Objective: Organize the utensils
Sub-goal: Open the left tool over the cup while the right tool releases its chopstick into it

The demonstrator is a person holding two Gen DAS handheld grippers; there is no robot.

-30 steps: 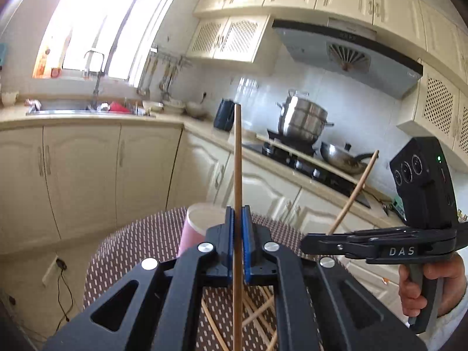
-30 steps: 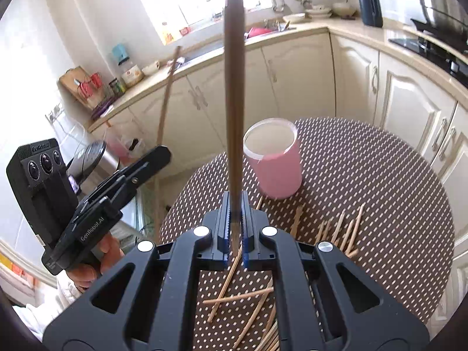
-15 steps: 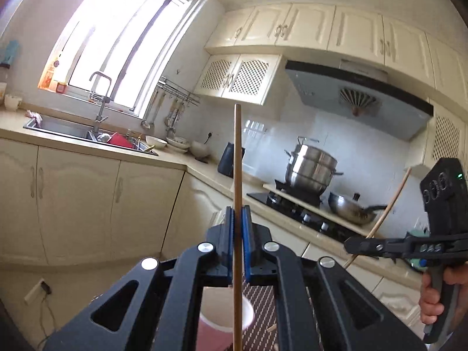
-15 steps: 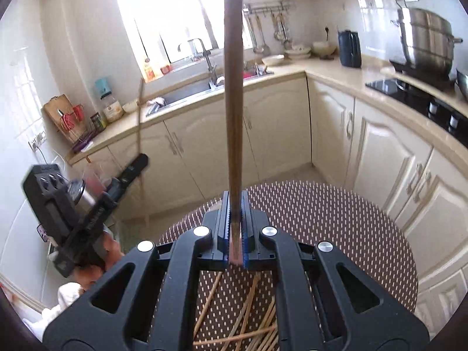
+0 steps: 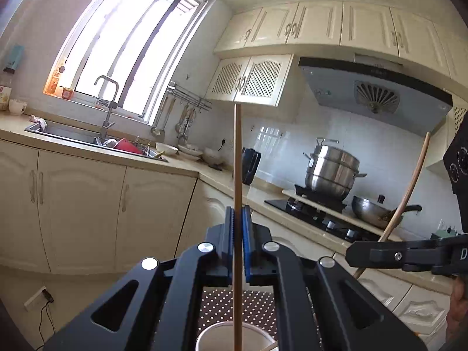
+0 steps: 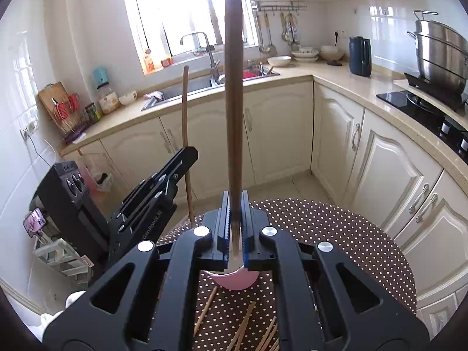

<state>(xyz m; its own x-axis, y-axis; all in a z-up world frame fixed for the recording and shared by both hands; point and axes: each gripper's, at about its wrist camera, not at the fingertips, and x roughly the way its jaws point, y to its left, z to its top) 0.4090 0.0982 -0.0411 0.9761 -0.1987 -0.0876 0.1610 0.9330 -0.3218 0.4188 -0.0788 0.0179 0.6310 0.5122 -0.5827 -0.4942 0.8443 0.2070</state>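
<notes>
While each gripper's jaws clench one chopstick upright, the left gripper holds its chopstick directly over the pink cup, so dropping it in is the step in hand. Next: lower, then release. The right gripper waits with its darker chopstick; more lie on the counter.
</notes>
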